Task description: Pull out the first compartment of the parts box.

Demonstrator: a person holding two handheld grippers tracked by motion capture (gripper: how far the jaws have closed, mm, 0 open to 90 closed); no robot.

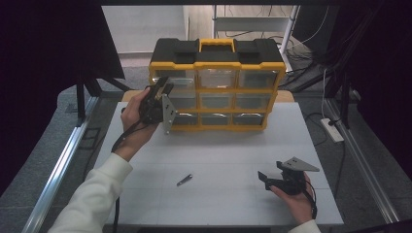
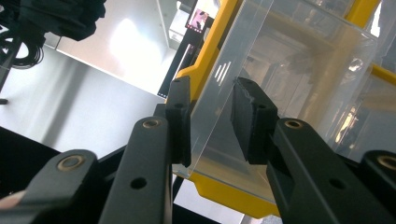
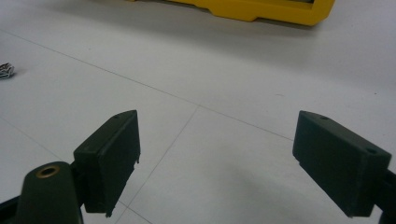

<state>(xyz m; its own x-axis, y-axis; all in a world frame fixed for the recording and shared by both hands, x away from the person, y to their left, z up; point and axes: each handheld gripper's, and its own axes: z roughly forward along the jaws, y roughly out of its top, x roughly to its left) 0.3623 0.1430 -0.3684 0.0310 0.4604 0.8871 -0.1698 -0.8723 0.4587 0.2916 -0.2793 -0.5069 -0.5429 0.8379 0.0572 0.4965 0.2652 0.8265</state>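
Note:
A yellow and black organizer [image 1: 216,51] with several clear drawers stands at the back of the white table [image 1: 228,145]. My left gripper [image 1: 164,85] is raised to its top-left drawer [image 1: 179,76]. In the left gripper view that clear drawer [image 2: 299,70] juts out of the yellow frame, and my left gripper [image 2: 212,121] has its pads against either side of the front lip. My right gripper [image 1: 271,171] rests low at the table's front right. In the right gripper view it [image 3: 215,154] stands wide open over bare table.
A small metal piece [image 1: 184,179] lies on the table in front of centre, and shows at the left edge [image 3: 5,71] of the right gripper view. The organizer's yellow base [image 3: 261,11] lies well beyond the right gripper. Metal rails run along both sides of the table.

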